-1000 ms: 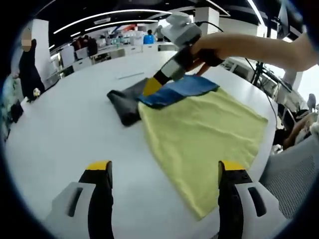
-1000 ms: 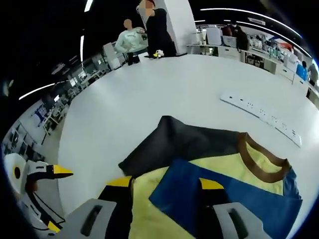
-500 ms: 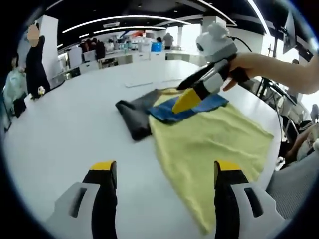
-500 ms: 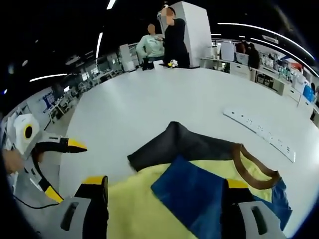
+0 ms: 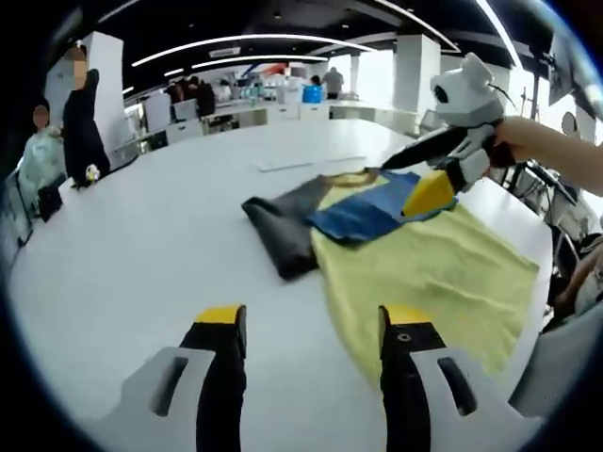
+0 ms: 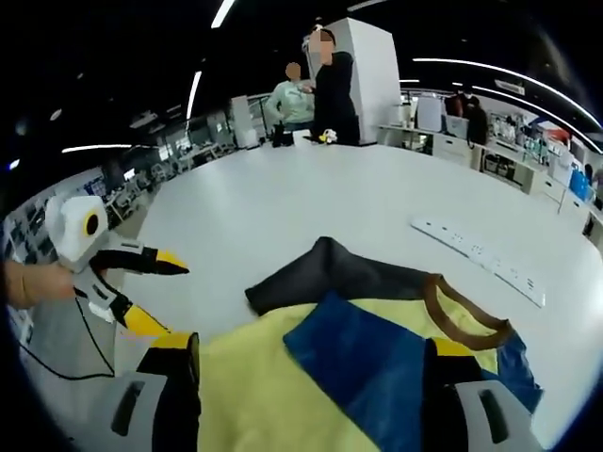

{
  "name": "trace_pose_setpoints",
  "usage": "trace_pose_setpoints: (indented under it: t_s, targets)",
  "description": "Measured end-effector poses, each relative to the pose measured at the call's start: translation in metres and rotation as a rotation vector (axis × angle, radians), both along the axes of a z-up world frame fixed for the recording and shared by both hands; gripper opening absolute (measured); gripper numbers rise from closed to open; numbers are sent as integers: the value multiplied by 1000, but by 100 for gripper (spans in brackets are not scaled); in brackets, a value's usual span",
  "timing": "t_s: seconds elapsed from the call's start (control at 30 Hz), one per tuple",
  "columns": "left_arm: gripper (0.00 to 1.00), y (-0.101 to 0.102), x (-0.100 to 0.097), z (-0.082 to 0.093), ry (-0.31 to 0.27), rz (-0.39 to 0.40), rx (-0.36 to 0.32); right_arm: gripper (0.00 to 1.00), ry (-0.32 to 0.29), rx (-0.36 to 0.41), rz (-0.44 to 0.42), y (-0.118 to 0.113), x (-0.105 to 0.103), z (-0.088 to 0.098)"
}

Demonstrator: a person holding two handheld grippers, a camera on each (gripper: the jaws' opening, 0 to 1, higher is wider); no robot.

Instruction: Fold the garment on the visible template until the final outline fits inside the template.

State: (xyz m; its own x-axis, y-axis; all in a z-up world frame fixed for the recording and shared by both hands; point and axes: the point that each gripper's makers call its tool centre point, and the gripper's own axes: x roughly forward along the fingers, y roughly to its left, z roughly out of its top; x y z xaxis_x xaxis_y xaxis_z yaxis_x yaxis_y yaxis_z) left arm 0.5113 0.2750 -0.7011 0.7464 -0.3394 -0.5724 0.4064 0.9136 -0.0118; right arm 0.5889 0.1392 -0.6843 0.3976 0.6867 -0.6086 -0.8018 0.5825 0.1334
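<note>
Garment (image 5: 405, 250) centre-right on tabletop (image 5: 141, 245), one blue sleeve folded in, rest still spread. Left tongs (image 5: 311, 325) and right tongs (image 6: 306, 353) both released, holding nothing. Most folds left.

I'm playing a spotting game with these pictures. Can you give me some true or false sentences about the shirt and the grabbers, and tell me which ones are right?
1. The shirt is yellow with a blue sleeve folded over it. True.
2. The shirt's collar is bright red. False: it is brown.
3. The left gripper is open and holds nothing. True.
4. The right gripper is pinching the dark sleeve. False: it is lifted off the cloth, above the blue sleeve, jaws apart.
5. The shirt lies on a white table. True.
6. A white power strip sits on top of the shirt. False: it lies on the table, apart from the shirt.
</note>
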Motion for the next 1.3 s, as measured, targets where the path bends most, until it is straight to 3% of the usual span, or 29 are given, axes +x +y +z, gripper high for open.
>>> trace_pose_setpoints:
  t_s: [0.33, 0.47, 0.83, 1.0, 1.1, 1.3]
  targets:
    - [35, 5, 31, -13, -6, 33, 14, 98, -26, 11, 11, -10, -3, 3]
    - [32, 5, 39, -23, 7, 28, 57, 97, -51, 10, 21, -15, -4, 3]
    - [23, 2, 54, -37, 20, 82, -28, 97, -86, 3, 82, -18, -21, -8]
    - [21, 2, 59, -44, 26, 87, -26, 97, -89, 12, 96, -20, -28, -11]
    - [21, -3, 61, -46, 50, 112, -122, 96, -94, 10, 99, -21, -31, -12]
    - [15, -1, 65, -51, 55, 101, -94, 95, -96, 9, 108, -24, -36, -15]
